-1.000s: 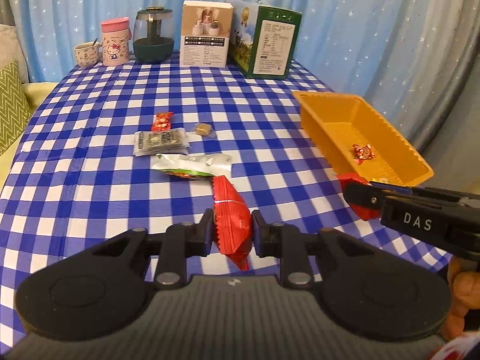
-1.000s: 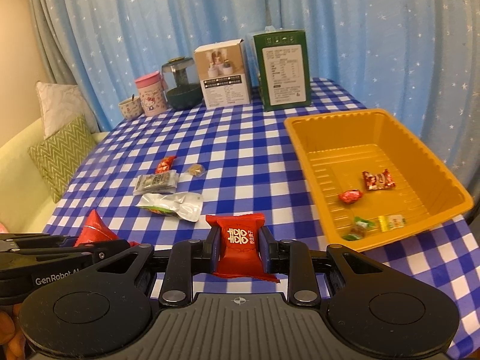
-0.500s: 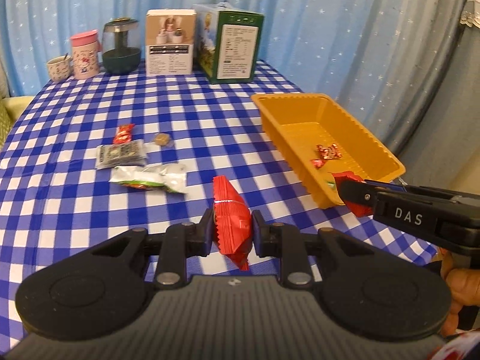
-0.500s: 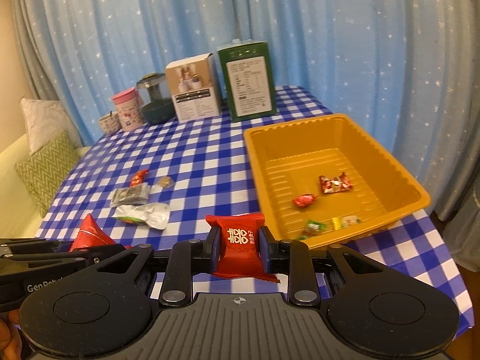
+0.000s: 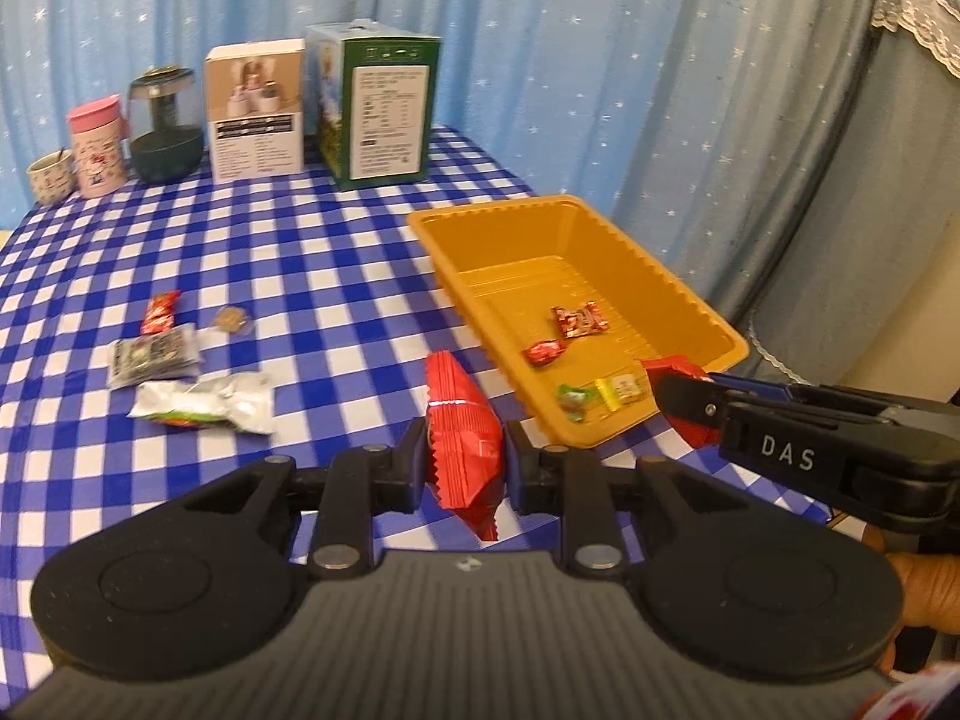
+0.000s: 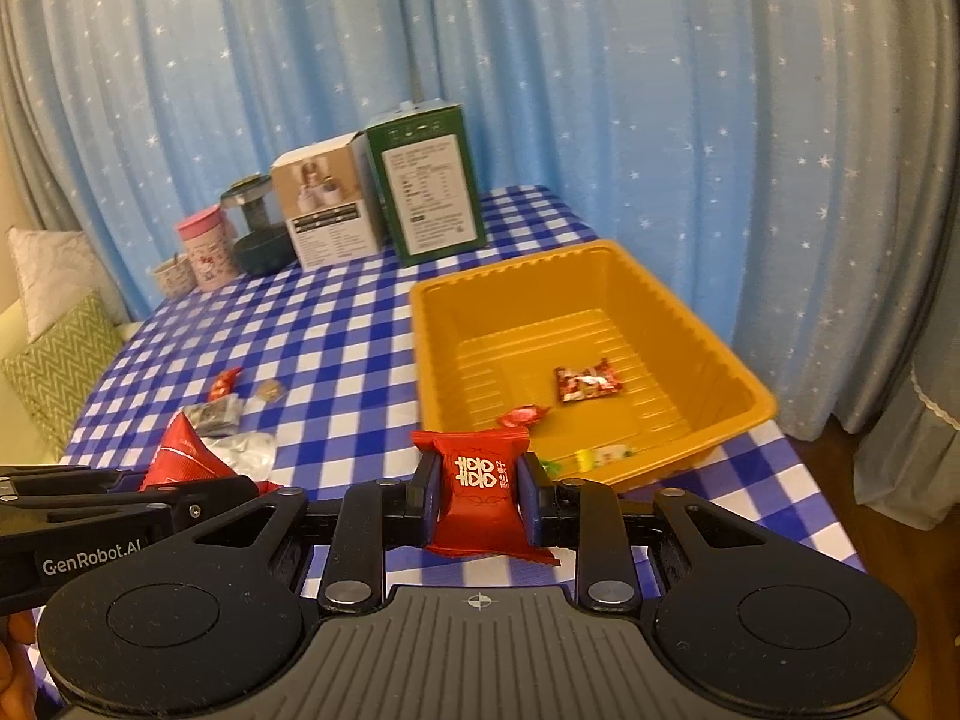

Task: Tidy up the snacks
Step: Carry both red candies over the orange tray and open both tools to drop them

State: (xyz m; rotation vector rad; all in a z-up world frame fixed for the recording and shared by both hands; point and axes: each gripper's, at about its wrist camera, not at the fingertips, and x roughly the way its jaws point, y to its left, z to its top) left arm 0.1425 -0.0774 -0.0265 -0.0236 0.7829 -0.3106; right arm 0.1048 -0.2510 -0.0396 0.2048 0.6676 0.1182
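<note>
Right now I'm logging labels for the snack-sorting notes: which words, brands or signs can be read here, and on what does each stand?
"DAS": on the side of the right gripper, seen from the left wrist.
"GenRobot.AI": on the side of the left gripper, seen from the right wrist.
Two white double-happiness signs, with small unreadable characters beside them: on the red snack packet in the right gripper.
Green box and white box: print too small to read.

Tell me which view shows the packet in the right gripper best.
Right wrist view: the red packet with white characters sits face-on between the right gripper fingers, print readable. In the left wrist view only red corners of it show, above and below that gripper's tip, near the yellow tray; the print is hidden.
</note>
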